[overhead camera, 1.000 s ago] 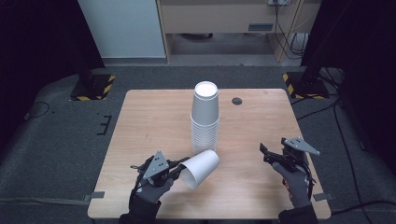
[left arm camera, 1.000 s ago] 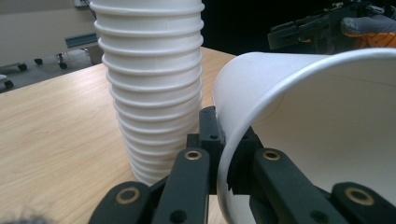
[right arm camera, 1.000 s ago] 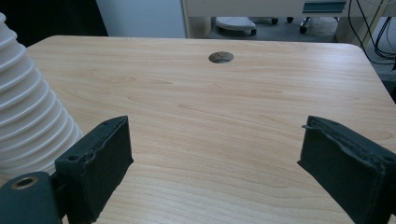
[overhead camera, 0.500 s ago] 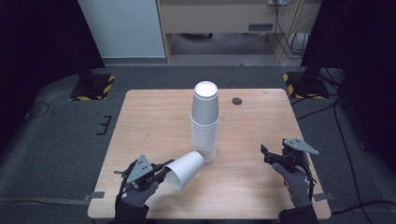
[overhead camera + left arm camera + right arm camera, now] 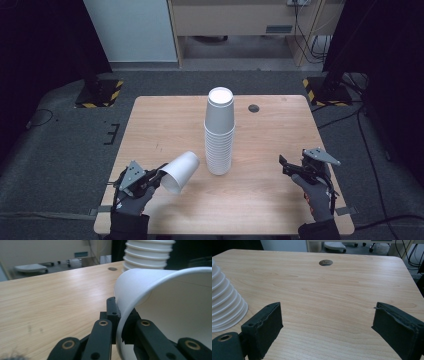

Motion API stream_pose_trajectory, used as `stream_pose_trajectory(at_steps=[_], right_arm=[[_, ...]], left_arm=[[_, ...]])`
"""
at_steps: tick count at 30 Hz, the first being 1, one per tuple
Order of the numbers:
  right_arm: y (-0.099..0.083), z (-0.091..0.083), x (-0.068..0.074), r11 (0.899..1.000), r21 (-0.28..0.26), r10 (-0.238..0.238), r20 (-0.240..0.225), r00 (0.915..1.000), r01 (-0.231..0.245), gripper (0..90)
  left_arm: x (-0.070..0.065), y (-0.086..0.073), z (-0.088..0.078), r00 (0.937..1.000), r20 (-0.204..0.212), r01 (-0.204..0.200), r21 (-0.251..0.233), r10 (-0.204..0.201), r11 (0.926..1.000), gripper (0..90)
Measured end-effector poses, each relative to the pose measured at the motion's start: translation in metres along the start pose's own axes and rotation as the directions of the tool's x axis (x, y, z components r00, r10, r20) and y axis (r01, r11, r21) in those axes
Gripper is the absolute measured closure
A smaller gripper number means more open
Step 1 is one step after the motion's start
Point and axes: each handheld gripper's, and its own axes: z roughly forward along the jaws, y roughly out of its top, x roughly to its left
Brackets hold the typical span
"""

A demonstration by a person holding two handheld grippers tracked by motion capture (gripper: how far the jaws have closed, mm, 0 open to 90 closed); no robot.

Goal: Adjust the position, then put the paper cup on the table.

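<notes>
A tall stack of upside-down white paper cups (image 5: 220, 132) stands in the middle of the wooden table (image 5: 165, 125). To its left, near the front edge, my left gripper (image 5: 161, 173) is shut on the rim of a single white paper cup (image 5: 181, 171), which lies tilted with its mouth toward the hand. In the left gripper view the jaws pinch the cup's wall (image 5: 155, 290), one jaw inside and one outside, with the stack (image 5: 147, 255) behind it. My right gripper (image 5: 284, 166) is open at the front right with nothing between its fingers, and the stack (image 5: 224, 307) is at the left of its view.
A round cable hole (image 5: 254, 108) sits in the tabletop behind and to the right of the stack. Beyond the table are a dark floor, yellow-black striped stand feet (image 5: 97, 95) and a wooden cabinet (image 5: 240, 20).
My left gripper has carried the single cup to the left, away from the stack. The right gripper has stayed where it was.
</notes>
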Motion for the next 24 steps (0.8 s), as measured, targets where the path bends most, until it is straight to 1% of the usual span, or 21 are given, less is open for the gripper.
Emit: stream_pose_trajectory(at_steps=[1,2,3,5,6,8,10,11,15,16,19,22,23,24], right_arm=[[0.000,0.000,0.000,1.000,0.001,0.001,0.000,1.0000,-0.001,8.9],[0.000,0.000,0.000,1.000,0.002,0.002,-0.001,1.0000,-0.002,8.9],[0.000,0.001,0.000,1.000,0.004,-0.003,0.001,1.0000,0.003,8.9],[0.000,0.001,0.000,1.000,0.007,-0.006,0.001,1.0000,0.006,8.9],[0.000,0.002,0.000,1.000,0.009,-0.005,0.003,1.0000,0.005,8.9],[-0.001,0.002,0.001,1.000,0.013,-0.008,0.003,1.0000,0.008,8.9],[-0.001,0.003,0.001,1.000,0.014,-0.008,0.002,1.0000,0.008,8.8],[-0.001,0.003,0.001,1.000,0.015,-0.010,0.003,0.9999,0.010,8.8],[0.000,0.003,0.000,1.000,0.015,-0.010,0.004,0.9999,0.010,8.8],[0.000,0.003,0.000,1.000,0.015,-0.010,0.004,0.9999,0.010,8.8],[0.000,0.002,0.000,1.000,0.015,-0.011,0.004,0.9999,0.011,8.8],[0.000,0.002,-0.001,1.000,0.016,-0.008,0.004,1.0000,0.008,8.8],[0.000,0.003,-0.002,1.000,0.020,-0.008,0.006,0.9999,0.008,8.8],[0.000,0.003,-0.002,1.000,0.020,-0.008,0.006,0.9999,0.008,8.8]], left_arm=[[0.005,0.001,-0.002,0.9995,-0.028,0.011,-0.001,-0.011,0.9999,86.2],[0.005,0.001,-0.002,0.9995,-0.028,0.011,-0.001,-0.011,0.9999,86.2],[0.011,0.001,-0.005,0.9983,-0.053,0.024,-0.004,-0.024,0.9997,86.2],[0.015,0.001,-0.007,0.9966,-0.077,0.030,-0.003,-0.031,0.9995,86.2],[0.015,0.001,-0.007,0.9966,-0.077,0.030,-0.003,-0.031,0.9995,86.1],[0.020,0.003,-0.008,0.9934,-0.106,0.043,0.000,-0.043,0.9991,86.1],[0.022,0.004,-0.009,0.9925,-0.112,0.049,0.000,-0.049,0.9988,86.0],[0.024,0.005,-0.009,0.9907,-0.124,0.057,0.005,-0.055,0.9984,86.0],[0.027,0.007,-0.008,0.9876,-0.149,0.055,0.019,-0.051,0.9983,86.0],[0.027,0.007,-0.008,0.9876,-0.149,0.055,0.019,-0.051,0.9983,86.1],[0.033,0.010,-0.007,0.9839,-0.172,0.053,0.025,-0.048,0.9983,86.1],[0.036,0.012,-0.007,0.9829,-0.177,0.059,0.034,-0.052,0.9977,86.2],[0.040,0.013,-0.007,0.9815,-0.182,0.069,0.051,-0.059,0.9963,86.2],[0.040,0.013,-0.007,0.9815,-0.182,0.069,0.051,-0.059,0.9963,86.2]])
